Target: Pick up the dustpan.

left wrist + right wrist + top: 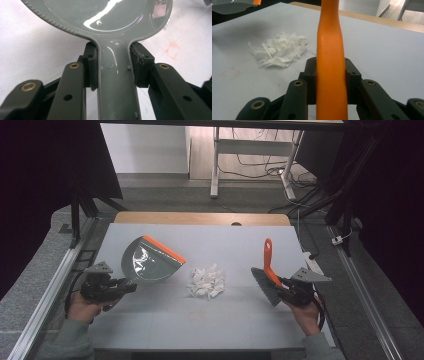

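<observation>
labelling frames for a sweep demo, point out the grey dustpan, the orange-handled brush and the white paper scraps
grey plastic dustpan (pixel 145 265), high view, middle of the pan
orange-handled brush (pixel 268 255), high view, on the handle
white paper scraps (pixel 206 281), high view, centre of the pile

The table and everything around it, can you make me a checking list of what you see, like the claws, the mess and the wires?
Surface: grey table top, wooden strip along its far edge; faint red square mark near the paper.
Job's things: grey dustpan with orange lip; brush with orange handle; pile of white paper scraps lying between them.
Clutter: nothing seen.
Claws: left claw shut on the dustpan's handle; right claw shut on the brush's handle.
Cables: one trailing from each claw; a tangle on the floor beyond the table.
Surroundings: white table legs behind, dark curtains at both sides.
</observation>
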Demonstrator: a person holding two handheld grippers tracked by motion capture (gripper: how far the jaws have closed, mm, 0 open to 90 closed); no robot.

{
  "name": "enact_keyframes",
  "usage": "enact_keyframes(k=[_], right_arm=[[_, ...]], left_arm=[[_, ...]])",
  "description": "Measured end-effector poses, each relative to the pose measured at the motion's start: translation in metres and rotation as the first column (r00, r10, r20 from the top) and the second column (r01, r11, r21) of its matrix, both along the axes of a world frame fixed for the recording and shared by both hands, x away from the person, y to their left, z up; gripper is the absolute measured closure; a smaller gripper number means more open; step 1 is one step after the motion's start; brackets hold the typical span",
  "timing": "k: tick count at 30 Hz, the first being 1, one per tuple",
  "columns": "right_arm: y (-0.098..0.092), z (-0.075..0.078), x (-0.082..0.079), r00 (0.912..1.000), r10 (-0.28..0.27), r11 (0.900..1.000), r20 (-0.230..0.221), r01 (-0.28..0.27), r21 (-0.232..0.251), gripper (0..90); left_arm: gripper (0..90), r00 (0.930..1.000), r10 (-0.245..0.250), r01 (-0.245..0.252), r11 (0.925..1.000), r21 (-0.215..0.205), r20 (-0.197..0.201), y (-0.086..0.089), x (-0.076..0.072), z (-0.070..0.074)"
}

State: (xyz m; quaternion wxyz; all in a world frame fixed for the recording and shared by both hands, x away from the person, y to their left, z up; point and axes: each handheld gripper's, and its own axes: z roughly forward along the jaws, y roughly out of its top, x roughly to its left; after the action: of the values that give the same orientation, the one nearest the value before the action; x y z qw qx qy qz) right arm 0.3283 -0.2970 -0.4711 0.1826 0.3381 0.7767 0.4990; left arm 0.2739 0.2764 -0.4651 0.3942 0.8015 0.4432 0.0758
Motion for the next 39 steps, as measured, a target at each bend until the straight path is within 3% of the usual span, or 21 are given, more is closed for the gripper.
enact_keyframes(k=[22, 37, 39], right_arm=[[0.000, 0.000, 0.000, 1.0000, -0.002, 1.000, 0.004, 0.002, 0.002, 69.6], [0.001, 0.000, 0.000, 1.0000, 0.000, 1.000, 0.003, 0.000, -0.003, 69.7], [0.001, 0.000, 0.000, 1.0000, 0.000, 1.000, 0.002, 0.000, -0.003, 69.7]], left_arm=[[61.8, 0.9933, -0.111, 0.113, 0.9923, 0.051, -0.032, -0.002, -0.008, 0.001], [61.7, 0.9775, -0.193, 0.199, 0.9772, 0.073, -0.086, -0.007, -0.012, -0.012], [61.8, 0.9714, -0.219, 0.225, 0.9728, 0.057, -0.092, -0.008, -0.011, -0.015]])
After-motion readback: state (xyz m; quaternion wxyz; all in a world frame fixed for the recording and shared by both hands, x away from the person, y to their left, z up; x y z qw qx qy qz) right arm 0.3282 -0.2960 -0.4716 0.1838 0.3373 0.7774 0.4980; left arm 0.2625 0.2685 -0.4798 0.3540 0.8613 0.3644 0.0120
